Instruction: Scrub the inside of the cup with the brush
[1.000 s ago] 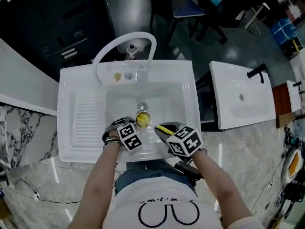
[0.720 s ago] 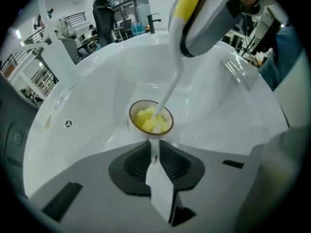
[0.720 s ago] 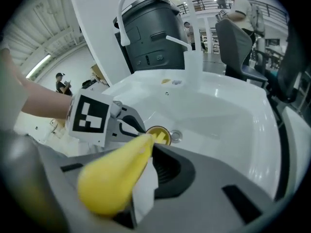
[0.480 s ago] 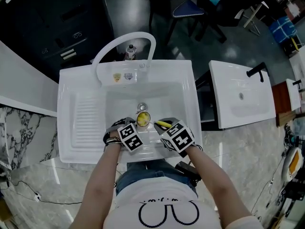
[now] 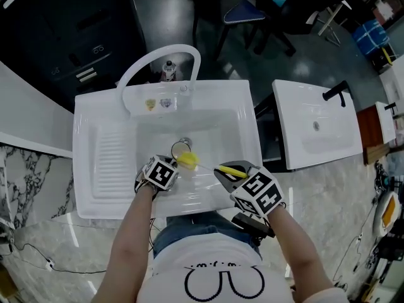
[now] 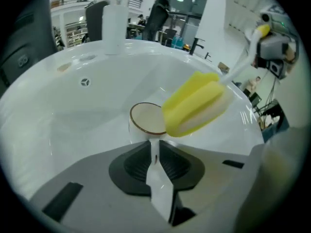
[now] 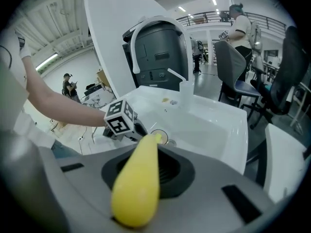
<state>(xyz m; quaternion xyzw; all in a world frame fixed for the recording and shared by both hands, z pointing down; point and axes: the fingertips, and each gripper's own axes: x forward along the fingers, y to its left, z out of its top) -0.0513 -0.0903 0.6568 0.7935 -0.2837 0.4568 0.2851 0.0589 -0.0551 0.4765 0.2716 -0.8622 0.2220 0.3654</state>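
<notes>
Over sink (image 5: 88, 194), L tongs (image 6: 154, 150) pinch cup (image 6: 146, 118), R tongs (image 7: 148, 166) grip brush (image 6: 194, 103), head beside rim.

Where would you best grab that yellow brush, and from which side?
Take the brush by its thick yellow handle, from the end away from the sponge head. That fat, rounded handle suits clamping, and the long thin stem leaves the head free to enter the cup. The right gripper holds it so.

Floor: pale marble floor (image 5: 82, 245) was underfoot, dark glossy floor (image 5: 158, 11) beyond | Furniture: blue chair (image 5: 243, 11), dark cabinet (image 5: 63, 49), second white basin (image 5: 315, 125) stood right | Light: ceiling lamps (image 7: 214, 1) were lit
</notes>
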